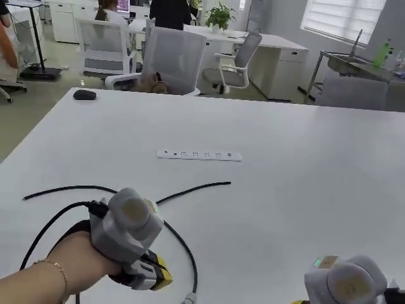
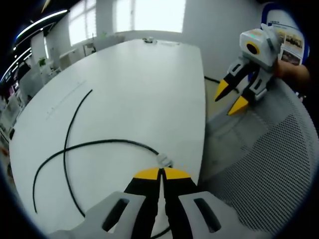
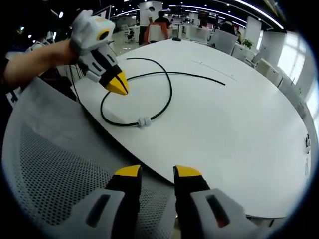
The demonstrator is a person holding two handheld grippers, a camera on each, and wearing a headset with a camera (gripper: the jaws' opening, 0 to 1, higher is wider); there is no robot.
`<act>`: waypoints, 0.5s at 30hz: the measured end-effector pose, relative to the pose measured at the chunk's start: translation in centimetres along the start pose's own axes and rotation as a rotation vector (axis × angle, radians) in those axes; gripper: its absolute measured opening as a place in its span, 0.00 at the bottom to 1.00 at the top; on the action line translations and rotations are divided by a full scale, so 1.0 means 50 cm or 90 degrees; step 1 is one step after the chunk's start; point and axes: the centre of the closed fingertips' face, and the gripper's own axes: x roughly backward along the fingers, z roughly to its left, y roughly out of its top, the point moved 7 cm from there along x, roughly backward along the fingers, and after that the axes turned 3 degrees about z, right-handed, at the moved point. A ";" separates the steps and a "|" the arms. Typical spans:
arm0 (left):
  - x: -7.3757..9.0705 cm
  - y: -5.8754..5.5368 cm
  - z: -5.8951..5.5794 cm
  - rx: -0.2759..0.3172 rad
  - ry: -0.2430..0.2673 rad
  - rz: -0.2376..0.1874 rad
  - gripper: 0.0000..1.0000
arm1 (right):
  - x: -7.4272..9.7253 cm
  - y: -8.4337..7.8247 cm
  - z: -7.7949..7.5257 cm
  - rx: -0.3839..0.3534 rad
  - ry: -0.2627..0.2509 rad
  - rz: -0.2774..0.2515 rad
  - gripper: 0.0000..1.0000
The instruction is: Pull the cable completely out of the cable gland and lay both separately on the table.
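— Where does everything lie?
— One white table (image 1: 304,190) fills the middle of the head view. One black cable (image 1: 190,189) loops across its lower left. The left gripper (image 2: 160,173), bottom centre of its own view, has its jaws pressed together on nothing. The small pale gland (image 2: 163,160) sits threaded on the cable just ahead of them
— And the other?
— The right gripper (image 3: 158,172) has its jaws apart, low over a mesh chair back (image 3: 60,164), off the table's edge
— How to do it well?
— I'd pinch the gland with one gripper, take the cable close beside it with the other, then pull straight along the cable
— Count?
— One table, one cable, two grippers, one gland
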 end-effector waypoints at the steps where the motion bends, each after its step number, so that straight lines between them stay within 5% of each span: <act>1: -0.006 0.000 -0.003 -0.001 -0.002 0.000 0.03 | 0.000 0.000 0.000 0.000 0.000 0.000 0.26; 8: -0.040 0.004 -0.031 0.003 -0.023 0.020 0.04 | 0.000 0.000 -0.002 -0.005 -0.003 0.000 0.26; 15: -0.082 0.001 -0.036 0.020 -0.024 0.044 0.21 | -0.001 -0.002 -0.003 -0.010 -0.007 0.001 0.27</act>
